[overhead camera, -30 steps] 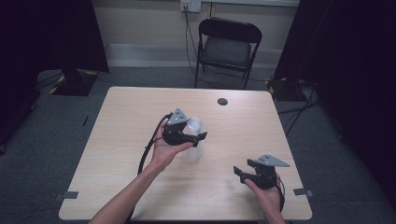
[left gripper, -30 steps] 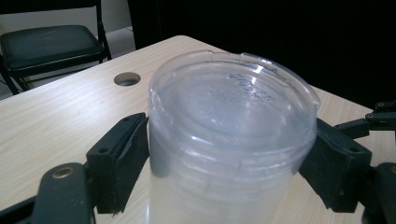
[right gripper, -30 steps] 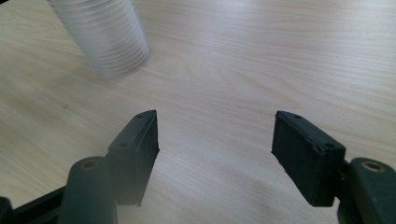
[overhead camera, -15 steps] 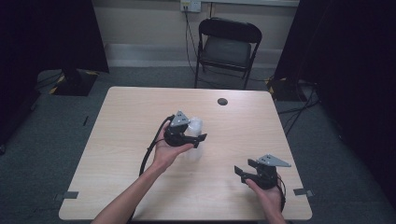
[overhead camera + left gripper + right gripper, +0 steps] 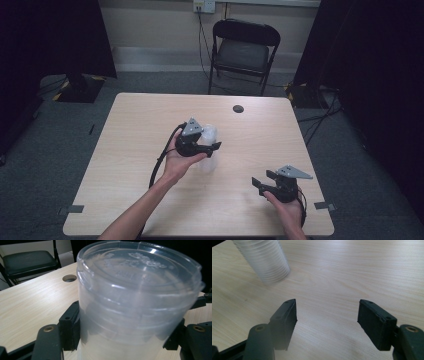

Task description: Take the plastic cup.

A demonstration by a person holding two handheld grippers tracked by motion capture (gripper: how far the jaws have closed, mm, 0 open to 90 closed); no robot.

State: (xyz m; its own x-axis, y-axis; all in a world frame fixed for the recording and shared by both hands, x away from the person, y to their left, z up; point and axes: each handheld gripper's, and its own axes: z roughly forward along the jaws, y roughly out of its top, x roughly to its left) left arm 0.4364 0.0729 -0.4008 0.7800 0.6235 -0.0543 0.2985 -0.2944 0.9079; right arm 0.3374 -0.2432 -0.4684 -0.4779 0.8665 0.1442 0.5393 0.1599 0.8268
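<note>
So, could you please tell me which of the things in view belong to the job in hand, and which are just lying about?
In the job:
- stack of clear plastic cups, standing on the table
- left claw, its jaws just closing, pads against the stack's sides
- right claw, open over bare wood, apart from the stack

Just about:
- black folding chair beyond the table
- round hole in the tabletop

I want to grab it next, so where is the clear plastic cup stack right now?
In the high view, the clear plastic cup stack stands near the table's middle, between the left gripper's jaws, which have just been closing.
</note>
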